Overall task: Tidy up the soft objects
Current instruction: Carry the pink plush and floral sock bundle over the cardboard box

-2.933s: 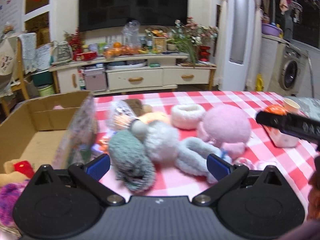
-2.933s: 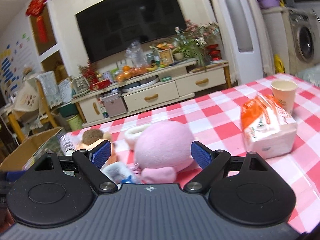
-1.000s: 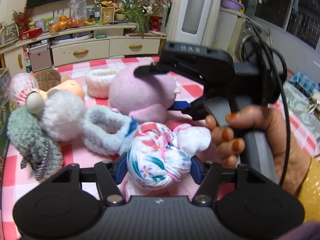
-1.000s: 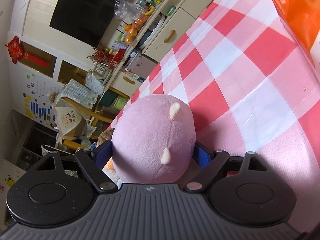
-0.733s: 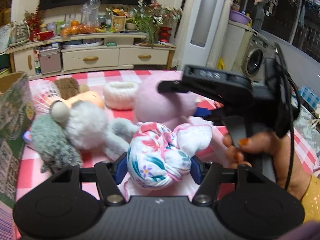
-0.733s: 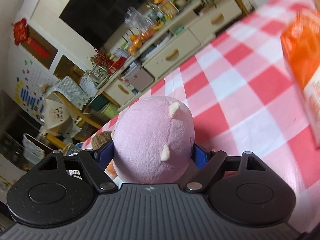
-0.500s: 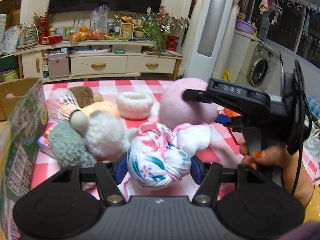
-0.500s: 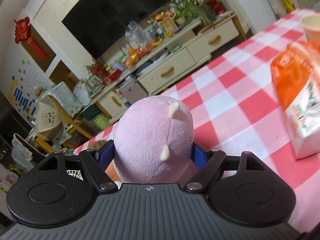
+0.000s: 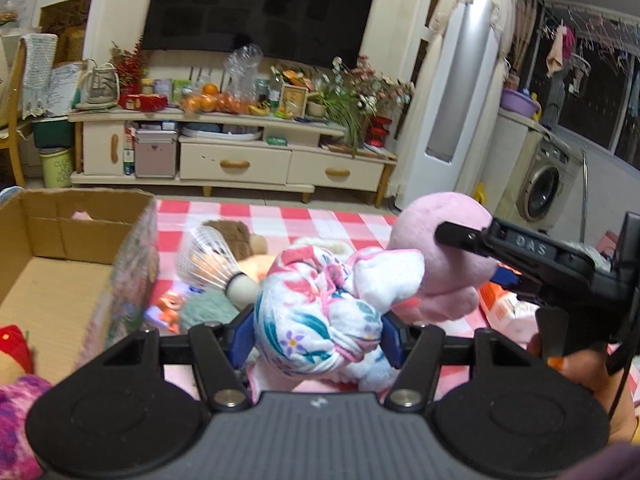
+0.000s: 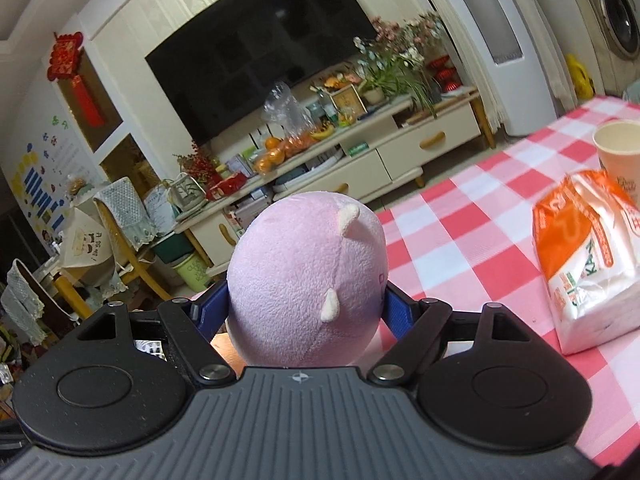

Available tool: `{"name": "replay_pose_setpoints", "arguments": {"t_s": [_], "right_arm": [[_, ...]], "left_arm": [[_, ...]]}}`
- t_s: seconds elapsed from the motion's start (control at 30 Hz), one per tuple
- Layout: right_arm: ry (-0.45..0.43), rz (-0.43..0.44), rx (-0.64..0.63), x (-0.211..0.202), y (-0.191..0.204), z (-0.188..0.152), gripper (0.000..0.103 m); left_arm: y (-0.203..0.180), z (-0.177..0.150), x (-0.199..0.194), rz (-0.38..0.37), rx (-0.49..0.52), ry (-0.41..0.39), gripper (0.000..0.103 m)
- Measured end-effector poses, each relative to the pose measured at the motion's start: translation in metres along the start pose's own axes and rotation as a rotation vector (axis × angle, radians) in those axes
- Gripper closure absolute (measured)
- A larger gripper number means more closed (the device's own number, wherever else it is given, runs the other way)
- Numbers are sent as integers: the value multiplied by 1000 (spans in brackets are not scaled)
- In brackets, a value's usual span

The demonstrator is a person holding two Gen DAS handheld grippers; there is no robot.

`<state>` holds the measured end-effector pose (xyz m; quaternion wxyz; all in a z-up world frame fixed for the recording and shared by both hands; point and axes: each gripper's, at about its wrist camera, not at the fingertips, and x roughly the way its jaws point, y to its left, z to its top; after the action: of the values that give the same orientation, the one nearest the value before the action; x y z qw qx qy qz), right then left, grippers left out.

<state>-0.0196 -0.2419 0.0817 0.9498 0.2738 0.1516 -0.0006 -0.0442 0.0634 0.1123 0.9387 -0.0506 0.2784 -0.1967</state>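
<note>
Both loads lifted clear of the table [image 10: 460, 216] since a second ago: left gripper [image 9: 318, 330] clamped on the floral cloth bundle [image 9: 320, 312], right gripper [image 10: 304, 308] with fingers wide around the pink plush [image 10: 308, 280], pads pressed into its sides. Left view swung round to bring the cardboard box [image 9: 60, 240] into sight at left, so likely carrying both toward it. Still on the table: grey and white fluffy toys [image 9: 208, 308], a brown plush [image 9: 236, 232], tissue pack [image 10: 584, 256], paper cup [image 10: 618, 148]. Between bundle and box, only the near box wall [image 9: 128, 280] to clear.
</note>
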Motion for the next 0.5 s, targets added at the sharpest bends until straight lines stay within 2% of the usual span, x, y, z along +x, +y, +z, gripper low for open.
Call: {"name": "replay_pose_setpoints", "arguments": {"t_s": [0.13,0.5], "right_arm": [[-14,24,-30,2,6,3,5],[-23,159,-132,8,36,8,5]], "left_arm": [[10,5,-8,15,-16,-26,42],[46,16,-33,88,-75,-110,42]]}}
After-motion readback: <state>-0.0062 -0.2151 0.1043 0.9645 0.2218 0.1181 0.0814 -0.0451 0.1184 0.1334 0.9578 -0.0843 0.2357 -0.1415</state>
